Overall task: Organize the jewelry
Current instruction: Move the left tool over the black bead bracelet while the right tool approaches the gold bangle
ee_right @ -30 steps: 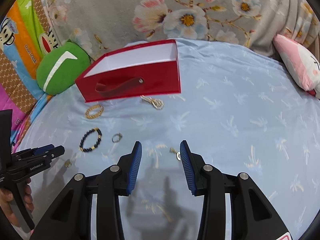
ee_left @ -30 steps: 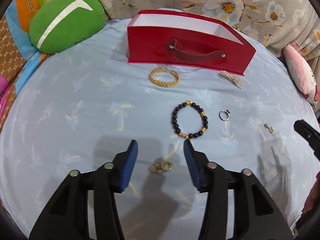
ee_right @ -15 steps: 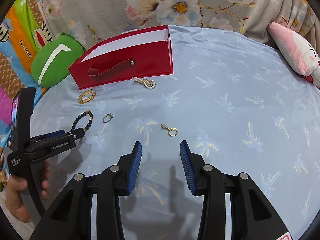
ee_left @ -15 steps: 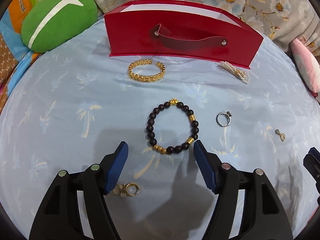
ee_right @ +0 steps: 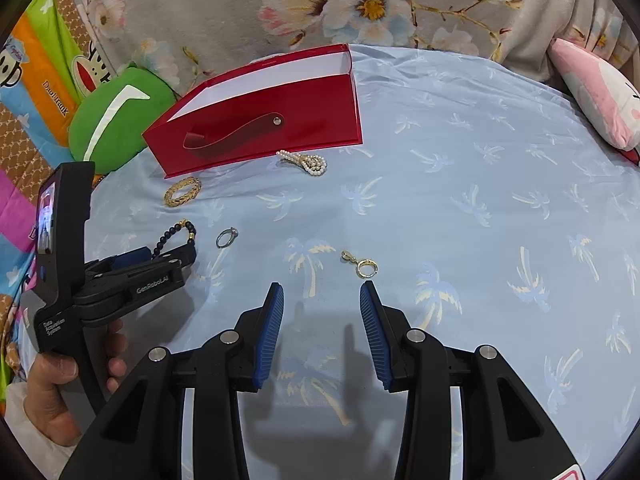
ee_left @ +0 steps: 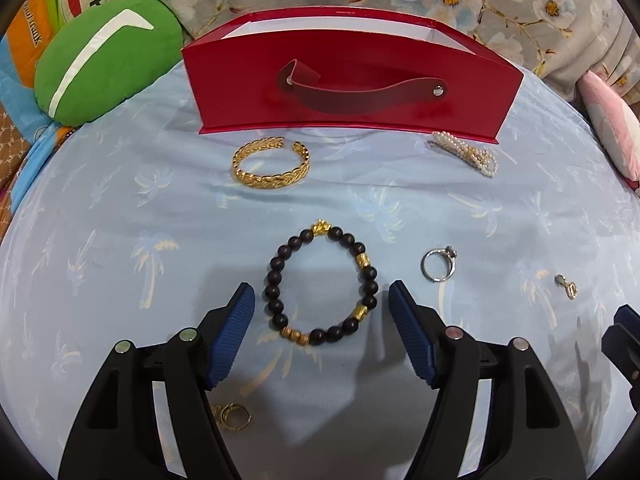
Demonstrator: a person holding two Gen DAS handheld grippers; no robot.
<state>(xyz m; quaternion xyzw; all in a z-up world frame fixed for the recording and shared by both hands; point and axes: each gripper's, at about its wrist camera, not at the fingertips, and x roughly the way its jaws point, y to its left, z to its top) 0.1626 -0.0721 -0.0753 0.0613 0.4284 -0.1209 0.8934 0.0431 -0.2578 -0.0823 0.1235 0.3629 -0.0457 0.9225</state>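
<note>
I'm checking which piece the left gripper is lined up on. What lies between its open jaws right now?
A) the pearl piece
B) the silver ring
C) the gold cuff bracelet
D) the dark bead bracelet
D: in the left wrist view the left gripper has its jaws spread wide to either side of the dark bead bracelet, not touching it; the gold cuff bracelet, silver ring and pearl piece lie farther off.

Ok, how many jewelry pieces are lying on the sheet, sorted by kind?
Bracelets: 2, a gold bracelet and a black bead bracelet.
Rings: 1, a silver ring.
Pearl pieces: 1, a pearl piece by the red box.
Small gold pieces, kind unclear: 2, a gold hoop and a gold cluster.
Total: 6.
</note>
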